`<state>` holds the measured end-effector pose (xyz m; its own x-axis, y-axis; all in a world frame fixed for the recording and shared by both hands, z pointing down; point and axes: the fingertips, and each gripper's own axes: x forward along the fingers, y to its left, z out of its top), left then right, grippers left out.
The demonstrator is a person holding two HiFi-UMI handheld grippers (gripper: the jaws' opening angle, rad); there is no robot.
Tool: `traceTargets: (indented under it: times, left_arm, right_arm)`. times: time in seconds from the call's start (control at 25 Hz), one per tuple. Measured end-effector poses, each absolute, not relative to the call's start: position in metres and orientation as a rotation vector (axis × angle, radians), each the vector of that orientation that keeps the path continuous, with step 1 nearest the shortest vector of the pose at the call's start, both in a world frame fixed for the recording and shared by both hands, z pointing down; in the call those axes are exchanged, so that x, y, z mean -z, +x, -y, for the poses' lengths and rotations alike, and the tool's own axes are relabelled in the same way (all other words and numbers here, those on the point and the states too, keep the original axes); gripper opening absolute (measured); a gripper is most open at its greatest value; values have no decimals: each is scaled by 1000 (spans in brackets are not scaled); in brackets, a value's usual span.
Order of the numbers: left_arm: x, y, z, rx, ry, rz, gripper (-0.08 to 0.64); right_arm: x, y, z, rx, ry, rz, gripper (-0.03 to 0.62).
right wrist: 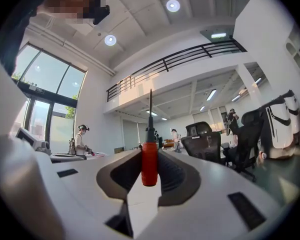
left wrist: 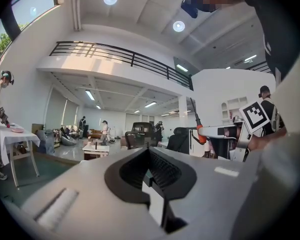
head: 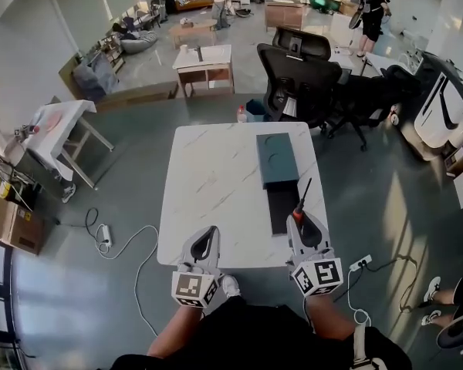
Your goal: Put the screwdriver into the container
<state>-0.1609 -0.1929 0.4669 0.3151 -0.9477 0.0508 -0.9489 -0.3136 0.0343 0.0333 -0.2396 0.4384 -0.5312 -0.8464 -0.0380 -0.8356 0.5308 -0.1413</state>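
My right gripper [right wrist: 149,171] is pale grey with black ribbed pads; the screwdriver [right wrist: 149,156] has a red-orange handle and a black shaft; my left gripper [left wrist: 150,171] wears the same grey and black; each marker cube [head: 317,276] carries black squares on white; the table [head: 216,183] is white marble with thin grey veins; the container [head: 276,159] is dark teal-grey; the flat piece [head: 282,209] by it is near black; the floor [head: 62,299] is glossy grey-green; the office chairs [head: 297,79] are black.

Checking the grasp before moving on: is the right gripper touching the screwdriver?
Touching. The right gripper view shows the right gripper with its jaws pressed on both sides of the screwdriver at its red handle, shaft pointing up.
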Motion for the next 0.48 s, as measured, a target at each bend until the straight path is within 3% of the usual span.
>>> traceTargets:
  times: [0.48]
  left_arm:
    - [-481,-206,240,-27,2582,1654,11]
  right_arm:
    - [-480,10,275,190,-1765,-2678,100]
